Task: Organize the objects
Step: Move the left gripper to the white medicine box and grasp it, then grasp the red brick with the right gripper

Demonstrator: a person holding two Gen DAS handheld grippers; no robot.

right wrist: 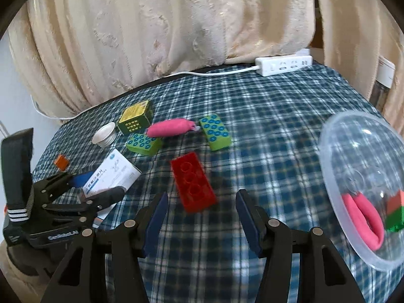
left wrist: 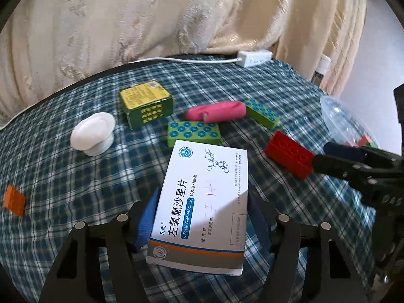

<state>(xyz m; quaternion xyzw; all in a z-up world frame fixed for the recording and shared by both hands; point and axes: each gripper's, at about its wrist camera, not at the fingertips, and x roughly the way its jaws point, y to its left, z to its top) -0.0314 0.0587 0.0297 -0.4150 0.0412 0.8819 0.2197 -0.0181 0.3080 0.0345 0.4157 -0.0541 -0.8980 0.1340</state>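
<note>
My left gripper (left wrist: 202, 214) is shut on a white medicine box (left wrist: 204, 202) and holds it just over the plaid cloth; it also shows in the right wrist view (right wrist: 111, 174). My right gripper (right wrist: 200, 217) is open, its jaws either side of the near end of a red brick (right wrist: 193, 181), not touching it. The red brick also shows in the left wrist view (left wrist: 290, 154). A clear plastic bowl (right wrist: 353, 156) at the right holds a pink item and red and green blocks.
On the cloth lie two green blocks (right wrist: 144, 144) (right wrist: 214, 132), a pink roll (right wrist: 169, 127), a green-yellow box (right wrist: 136, 121), a white cap (right wrist: 104, 131) and a small orange brick (right wrist: 61, 162). A white power strip (right wrist: 282, 65) lies by the curtain at the back.
</note>
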